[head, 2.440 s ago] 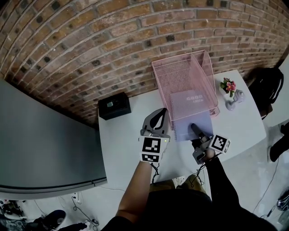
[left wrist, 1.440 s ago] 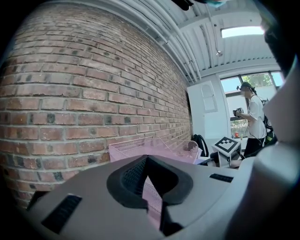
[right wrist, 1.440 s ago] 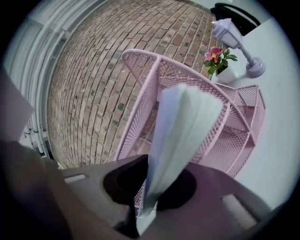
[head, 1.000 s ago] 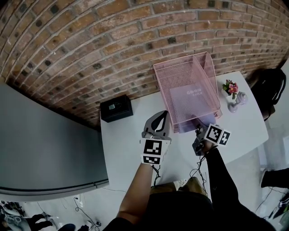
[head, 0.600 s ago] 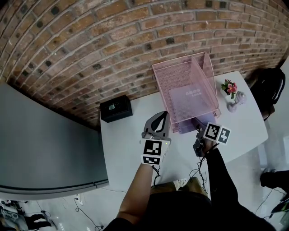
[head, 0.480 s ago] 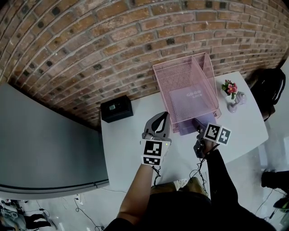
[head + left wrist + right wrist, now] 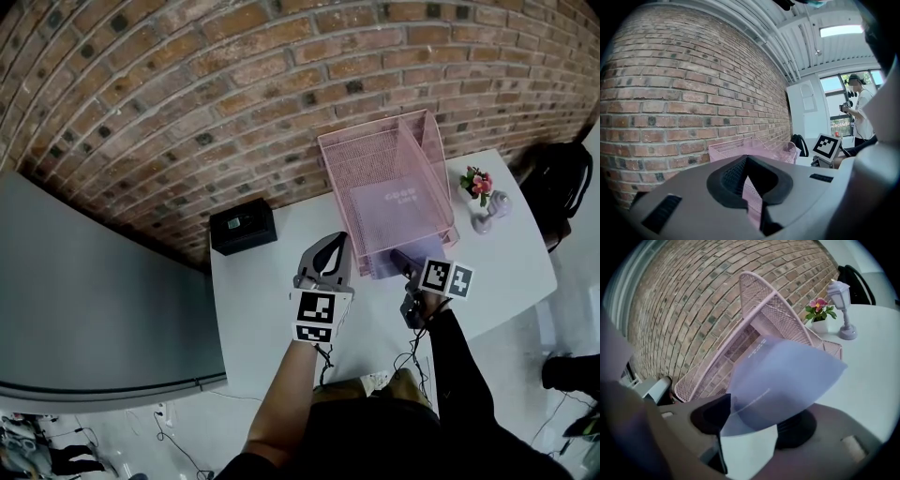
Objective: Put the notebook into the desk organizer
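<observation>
From the head view, the lavender notebook [image 7: 398, 220] lies flat in the pink desk organizer [image 7: 349, 167] on the white table [image 7: 258, 305], its near edge poking out the front toward the right gripper [image 7: 401, 259], with the left gripper [image 7: 330, 251] just beside the organizer. Over to the left gripper view: jaws together but for a slit, nothing held, pink mesh beyond. Now the right gripper view: the jaws have just been opening and stand wide, the notebook's near corner loose between them, no pad pressing it.
</observation>
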